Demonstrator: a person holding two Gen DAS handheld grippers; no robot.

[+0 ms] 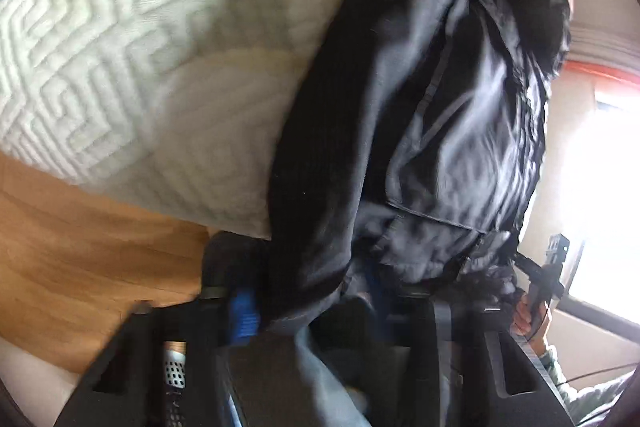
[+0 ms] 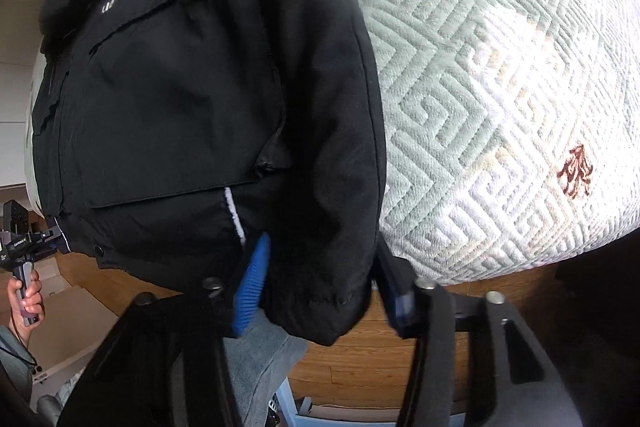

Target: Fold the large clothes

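A large black jacket (image 2: 192,99) with flap pockets and a small white logo hangs over the edge of a bed. It also fills the left wrist view (image 1: 432,115), blurred. My right gripper (image 2: 320,279) holds the jacket's cuffed sleeve between its blue pads (image 2: 252,287), and it also shows far off in the left wrist view (image 1: 548,267). My left gripper (image 1: 312,299) is buried in the jacket's hem, one blue pad (image 1: 242,315) showing. The left gripper also shows far left in the right wrist view (image 2: 36,243), pinching the hem corner.
The bed has a pale green quilted cover (image 2: 500,87) with a maze pattern and a red mark (image 2: 574,177). A wooden floor (image 1: 80,247) lies below the bed's edge. A bright window (image 1: 600,187) is at the right. Cardboard boxes (image 2: 68,311) sit on the floor.
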